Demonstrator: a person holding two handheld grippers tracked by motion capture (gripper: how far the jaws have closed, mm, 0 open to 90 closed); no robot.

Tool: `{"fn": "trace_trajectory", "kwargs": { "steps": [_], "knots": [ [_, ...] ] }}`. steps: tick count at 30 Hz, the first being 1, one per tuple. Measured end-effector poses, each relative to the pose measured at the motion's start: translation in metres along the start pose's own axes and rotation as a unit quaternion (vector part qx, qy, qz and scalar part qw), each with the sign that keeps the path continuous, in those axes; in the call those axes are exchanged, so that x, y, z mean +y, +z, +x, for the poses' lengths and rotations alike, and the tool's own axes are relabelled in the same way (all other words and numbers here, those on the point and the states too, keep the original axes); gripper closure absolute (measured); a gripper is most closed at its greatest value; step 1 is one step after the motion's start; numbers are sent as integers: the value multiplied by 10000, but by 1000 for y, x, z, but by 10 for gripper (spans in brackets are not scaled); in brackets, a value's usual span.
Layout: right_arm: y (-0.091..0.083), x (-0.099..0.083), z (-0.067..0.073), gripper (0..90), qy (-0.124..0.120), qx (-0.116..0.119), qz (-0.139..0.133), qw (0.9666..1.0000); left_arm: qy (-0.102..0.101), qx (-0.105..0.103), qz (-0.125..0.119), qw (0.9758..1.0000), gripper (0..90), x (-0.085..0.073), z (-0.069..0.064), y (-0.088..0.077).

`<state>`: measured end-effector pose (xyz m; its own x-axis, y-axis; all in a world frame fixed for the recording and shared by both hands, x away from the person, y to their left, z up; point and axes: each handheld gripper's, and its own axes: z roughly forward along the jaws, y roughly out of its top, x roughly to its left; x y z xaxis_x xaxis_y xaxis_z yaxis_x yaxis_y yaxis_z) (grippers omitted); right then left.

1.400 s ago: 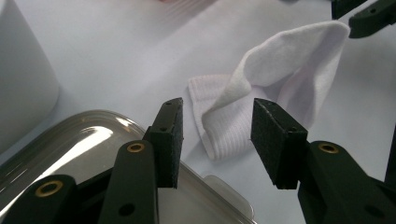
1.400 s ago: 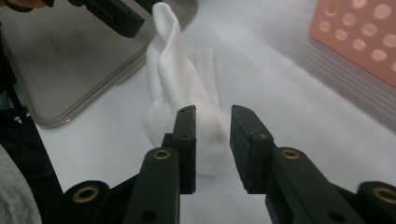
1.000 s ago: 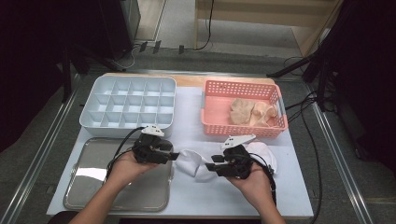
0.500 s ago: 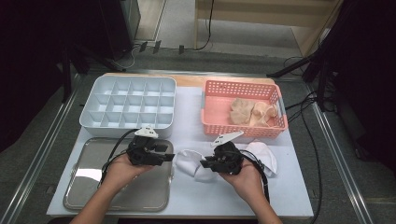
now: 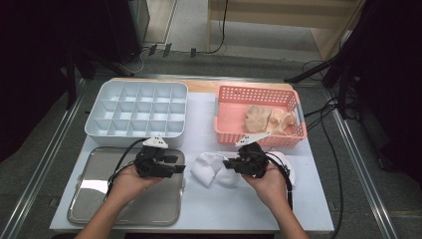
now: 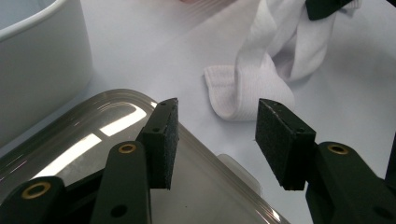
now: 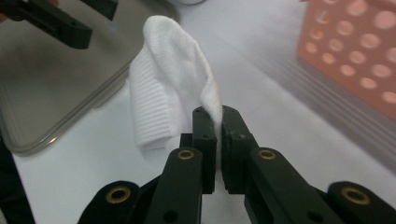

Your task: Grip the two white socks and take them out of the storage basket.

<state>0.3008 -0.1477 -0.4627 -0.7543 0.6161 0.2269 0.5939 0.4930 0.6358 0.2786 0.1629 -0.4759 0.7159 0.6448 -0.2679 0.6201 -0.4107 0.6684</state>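
Sock: the white sock (image 5: 211,169) is lying crumpled on the white table (image 5: 199,209), in the gap between the two grippers, with one edge lifting up into the right gripper's jaws.
Right gripper: the right gripper (image 7: 217,140) is clamping a fold of the sock, its jaws having just been closing with the cloth between them; in the high view it is sitting at 3 o'clock of the sock.
Left gripper: the left gripper (image 6: 217,140) is hovering with its jaws spread wide and nothing between the pads (image 6: 285,140), the sock's ribbed cuff lying just beyond them at 12 o'clock.
Tray: the metal tray (image 5: 89,209) is lying at 9 o'clock of the sock, under the left hand (image 5: 127,181).
Second sock: another white sock (image 5: 288,167) is peeking out at 3 o'clock, behind the right gripper.
Basket: the pink basket (image 5: 229,117) is sitting at 1 o'clock, holding beige cloth pieces (image 5: 266,118).
Box: the white divided box (image 5: 99,130) is standing at 11 o'clock, just above the tray.
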Motion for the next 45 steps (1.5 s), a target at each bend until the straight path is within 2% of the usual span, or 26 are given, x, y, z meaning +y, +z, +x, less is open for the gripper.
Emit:
{"fn": "trace_trajectory", "kwargs": {
  "steps": [7,12,18,29,33,37,40,45],
  "knots": [
    [-3,-2,-20,872,274,-194,-16,9994,-9,-3,-8,10000,505,0,-1,0],
    [-1,-4,-31,872,379,-306,40,9988,-1,-22,7,10000,504,1,-1,2],
    [4,-8,-43,872,520,-474,160,9974,54,-40,35,10000,506,1,-3,5],
    [2,-17,-58,871,774,-733,277,9939,56,-68,9,10000,505,3,-3,6],
    [2,-20,-62,869,927,-823,343,9917,64,-80,14,9999,505,4,-2,7],
    [1,-22,-62,823,980,-803,318,9914,19,-112,14,9999,498,5,-2,9],
    [-2,-22,-60,727,957,-822,204,9918,29,-90,8,10000,490,7,-3,12],
    [-12,-21,-54,694,914,-848,5,9922,27,-66,-200,9998,477,13,-7,19]
  ]
}}
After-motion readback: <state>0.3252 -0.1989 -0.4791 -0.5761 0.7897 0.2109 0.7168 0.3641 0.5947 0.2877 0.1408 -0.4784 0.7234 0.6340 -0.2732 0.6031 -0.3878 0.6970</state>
